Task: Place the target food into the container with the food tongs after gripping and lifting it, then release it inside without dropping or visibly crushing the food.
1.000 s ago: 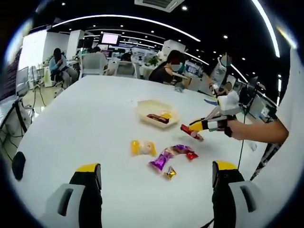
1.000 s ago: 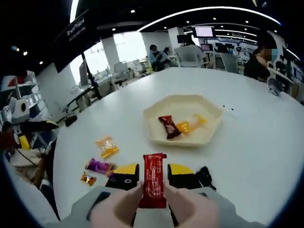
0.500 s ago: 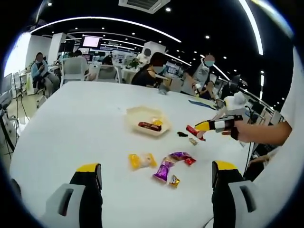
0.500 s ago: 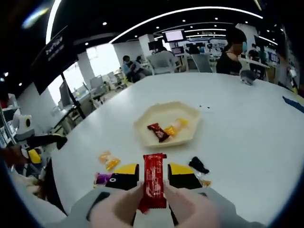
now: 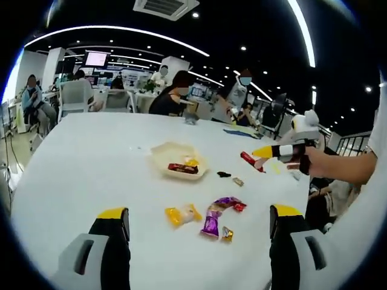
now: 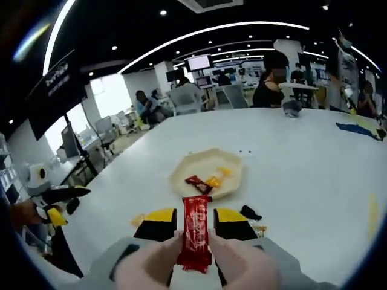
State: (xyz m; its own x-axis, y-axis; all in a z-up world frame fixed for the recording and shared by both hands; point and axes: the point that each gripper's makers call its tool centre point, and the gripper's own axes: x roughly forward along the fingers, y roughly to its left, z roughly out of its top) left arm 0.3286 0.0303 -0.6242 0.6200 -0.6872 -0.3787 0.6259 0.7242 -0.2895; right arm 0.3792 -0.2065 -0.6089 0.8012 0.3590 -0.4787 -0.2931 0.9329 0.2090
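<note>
Right now my right gripper (image 6: 195, 222) has its jaws closed on a red snack bar (image 6: 196, 235), which stands upright between the yellow-tipped pads and reaches up past them. Looking along those jaws, I see the pale hexagonal container (image 6: 208, 173) beyond on the white table (image 6: 302, 169), with a dark red wrapper (image 6: 195, 182) and a yellow candy (image 6: 213, 181) lying inside it, and a small black piece (image 6: 249, 212) just beside my right jaw. My left gripper (image 5: 199, 223) tells a different story: its jaws stand wide apart with nothing between them, and from there I can see the right gripper (image 5: 263, 151) from the side, held in a hand (image 5: 314, 164) well above the table and off to the right of the container (image 5: 176, 158), the red snack bar (image 5: 250, 161) slanting down from its tip. The left gripper view also lays out what the right gripper view mostly hides behind its own jaws: an orange-yellow packet (image 5: 181, 214), a purple wrapper (image 5: 212, 222) with a small gold candy (image 5: 227, 234) touching its end, and a red-and-purple wrapper (image 5: 228, 203) just behind, all loose on the table near my jaws. A tiny wrapped piece (image 5: 238, 181) lies close to the black piece (image 5: 224, 174); it is too small for me to make out what it is. The bar is not yet over the container in either view.
</note>
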